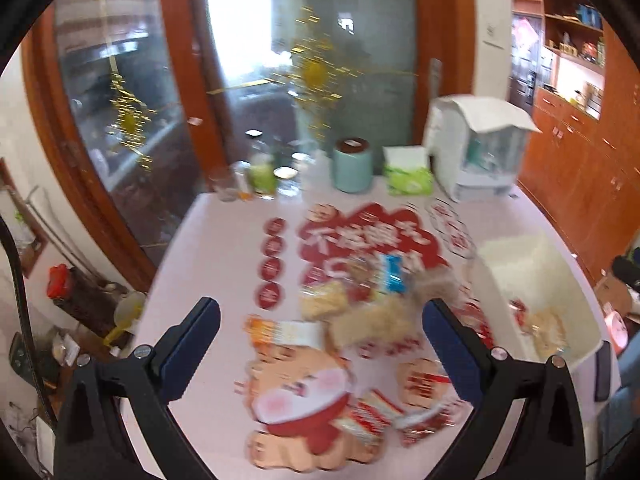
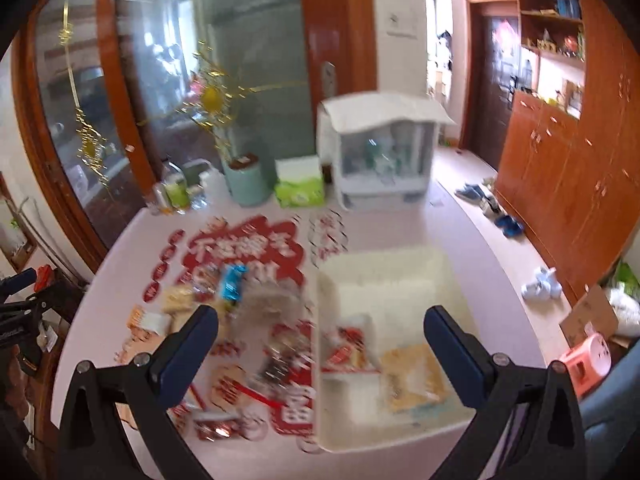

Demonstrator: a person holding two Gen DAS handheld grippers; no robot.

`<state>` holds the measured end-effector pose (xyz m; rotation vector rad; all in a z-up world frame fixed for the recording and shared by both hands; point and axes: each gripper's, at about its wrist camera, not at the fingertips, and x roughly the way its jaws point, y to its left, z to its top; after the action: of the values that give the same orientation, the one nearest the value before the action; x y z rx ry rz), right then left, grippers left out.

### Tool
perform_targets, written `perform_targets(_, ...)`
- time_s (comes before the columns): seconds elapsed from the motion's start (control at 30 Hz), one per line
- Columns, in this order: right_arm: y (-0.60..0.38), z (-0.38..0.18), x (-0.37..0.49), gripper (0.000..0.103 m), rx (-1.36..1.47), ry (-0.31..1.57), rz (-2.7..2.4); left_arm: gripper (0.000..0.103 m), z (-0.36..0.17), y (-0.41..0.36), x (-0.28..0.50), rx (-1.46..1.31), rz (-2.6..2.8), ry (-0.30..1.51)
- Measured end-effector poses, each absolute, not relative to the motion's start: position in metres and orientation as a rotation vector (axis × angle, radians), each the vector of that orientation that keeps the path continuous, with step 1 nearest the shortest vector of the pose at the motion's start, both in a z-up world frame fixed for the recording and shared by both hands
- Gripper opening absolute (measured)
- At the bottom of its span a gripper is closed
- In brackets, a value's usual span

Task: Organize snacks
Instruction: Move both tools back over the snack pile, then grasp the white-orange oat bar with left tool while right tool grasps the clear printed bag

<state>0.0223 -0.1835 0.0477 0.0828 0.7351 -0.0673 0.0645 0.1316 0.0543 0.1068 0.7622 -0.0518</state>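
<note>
A: Reaching now looks risky. Both views are blurred, so packet edges are hard to place. Loose snacks (image 1: 360, 304) lie in a heap mid-tabletop (image 1: 224, 248), overlapping, on red printed decals that could pass for wrappers.

B: So a bad pick?

A: My guess: the tongs close on two packets at once, or nudge the heap toward the edge. The fluffy tan packet (image 1: 380, 316) looks soft; it may crush or slip out.

B: And the bin?

A: White bin (image 2: 384, 280) sits just right of the heap, a few packets already inside (image 2: 412, 376). Its near wall is low; a careless drop could land outside it.

B: Left tongs?

A: Left tongs (image 1: 320, 340) wide apart, holding nothing, above the near snacks. Whether the right finger touches the tan packet, I cannot tell.

B: Right?

A: Right tongs (image 2: 320, 344) equally wide, empty, hovering over the bin's near-left wall, touching nothing I can make out.
</note>
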Motion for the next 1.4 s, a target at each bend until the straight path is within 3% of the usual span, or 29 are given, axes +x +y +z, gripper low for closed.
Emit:
perform_targets(0.37, -0.100, 0.064, 0.073, 0.103, 0.063, 0.741, -0.067, 0.101, 0.053, 0.241, 0.129, 0.098, 0.003, 0.777)
perform_targets(0.67, -0.074, 0.042, 0.132, 0.103, 0.065, 0.869, -0.077, 0.101, 0.002, 0.255, 0.184, 0.147, -0.120, 0.891)
perform_targets(1.17, -0.112, -0.103, 0.226, 0.103, 0.170, 1.182, -0.080, 0.101, -0.189, 0.183, 0.234, 0.663, -0.476, 1.201)
perform_targets(1.4, -0.116, -0.182, 0.265, 0.103, 0.162, 1.358, -0.066, 0.101, -0.232, 0.168, 0.243, 0.801, -0.524, 1.265)
